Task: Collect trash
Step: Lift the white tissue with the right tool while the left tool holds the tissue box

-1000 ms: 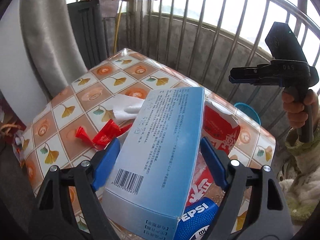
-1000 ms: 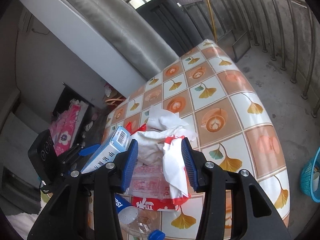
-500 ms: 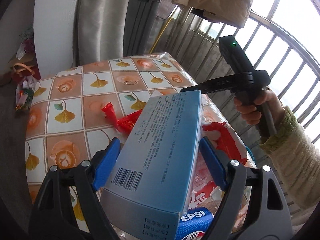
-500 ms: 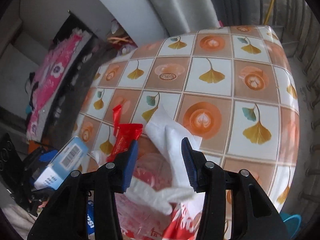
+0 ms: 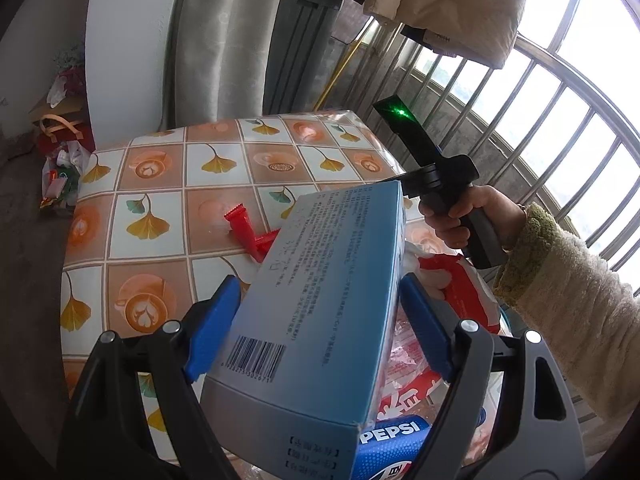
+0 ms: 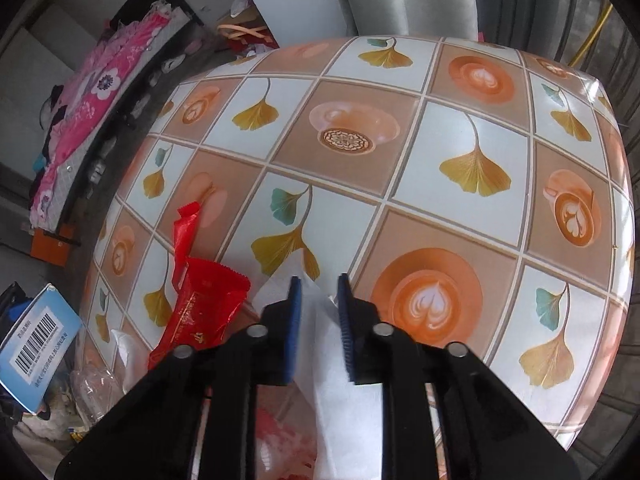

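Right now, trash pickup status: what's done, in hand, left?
Done: nothing visibly binned. In hand: left gripper clamps the blue carton; right gripper has just been closing on the white tissue. Left: red wrapper, Pepsi bottle and the red-and-white bag lie on the table.

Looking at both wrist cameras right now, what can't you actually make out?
- Left view: right gripper's tips, hidden behind the blue box.
- Left view: Pepsi bottle, cut off by the bottom edge and the box.
- Right view: tissue, its lower part covered by the right gripper.
- Box print: too small to read.
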### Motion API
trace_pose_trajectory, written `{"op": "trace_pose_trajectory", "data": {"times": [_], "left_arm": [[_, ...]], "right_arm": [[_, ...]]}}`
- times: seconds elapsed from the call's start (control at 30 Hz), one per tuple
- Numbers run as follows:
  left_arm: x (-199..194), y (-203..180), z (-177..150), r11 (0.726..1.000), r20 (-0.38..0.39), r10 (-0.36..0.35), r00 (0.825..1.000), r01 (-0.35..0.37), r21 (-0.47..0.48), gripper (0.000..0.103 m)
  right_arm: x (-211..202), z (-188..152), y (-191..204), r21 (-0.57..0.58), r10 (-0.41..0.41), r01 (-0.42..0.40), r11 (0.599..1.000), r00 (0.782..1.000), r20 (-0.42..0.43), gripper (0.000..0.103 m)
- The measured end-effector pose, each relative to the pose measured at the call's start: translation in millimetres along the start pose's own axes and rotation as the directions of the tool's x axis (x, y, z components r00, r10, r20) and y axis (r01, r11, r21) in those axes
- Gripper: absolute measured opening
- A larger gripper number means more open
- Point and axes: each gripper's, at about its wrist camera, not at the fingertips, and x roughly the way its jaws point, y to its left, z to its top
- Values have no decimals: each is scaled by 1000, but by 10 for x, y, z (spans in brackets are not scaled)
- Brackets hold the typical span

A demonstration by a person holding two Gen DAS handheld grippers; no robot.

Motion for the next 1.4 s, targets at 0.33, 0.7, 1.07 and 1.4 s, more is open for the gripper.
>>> {"op": "trace_pose_trajectory", "data": {"times": [0.33,0.7,1.07,1.4], "left_arm": [[-105,-41,13,1000,33,-11,999,12,-5,77],[-388,-369,49,997,106,-65,992,62,35,77],[-502,-978,48,980,130,-170,977,154,123,77],[-312,-1161,-48,977,90,-191,978,180,118,77]], "right_arm": [[-621,-145,-44,42,-22,15,999,983,183,2],[-1904,-667,-104,145,-75,9,989,885,459,2],[-2949,-1625,-157,225,-142,-5,974,764,630,2],[-2511,-1997,-727,391,-136,-87,916,850,509,21]]}}
